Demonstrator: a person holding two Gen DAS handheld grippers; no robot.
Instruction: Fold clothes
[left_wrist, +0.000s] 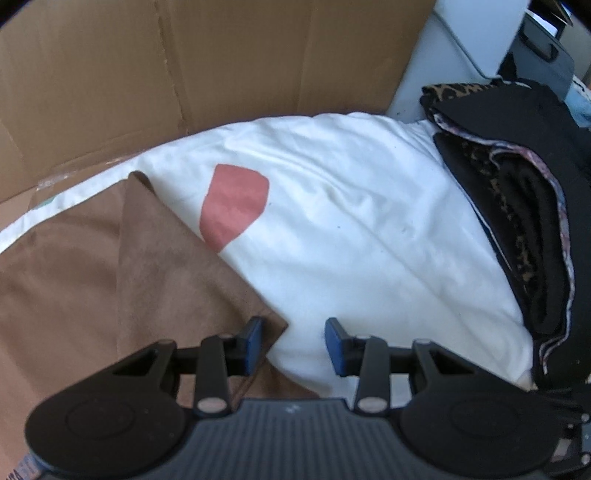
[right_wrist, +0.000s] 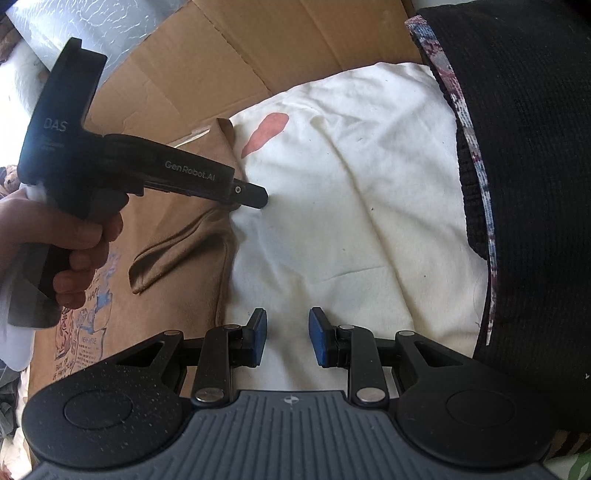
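A brown garment (left_wrist: 110, 277) lies spread at the left, over a white cloth (left_wrist: 351, 221) that has a pink patch (left_wrist: 232, 203). My left gripper (left_wrist: 293, 343) is open just above the garment's right corner. One finger is over the brown fabric and the other over the white cloth. In the right wrist view a hand (right_wrist: 74, 240) holds the left gripper (right_wrist: 260, 197), its tip at the rumpled edge of the brown garment (right_wrist: 184, 258). My right gripper (right_wrist: 288, 336) is open over the white cloth (right_wrist: 332, 203) with nothing between its pads.
A stack of folded dark clothes (left_wrist: 517, 221) with leopard-print and patterned trim lines the right side and fills the right edge of the right wrist view (right_wrist: 535, 184). Flattened cardboard (left_wrist: 184, 55) stands behind the cloth. A grey bin (left_wrist: 546, 55) sits far right.
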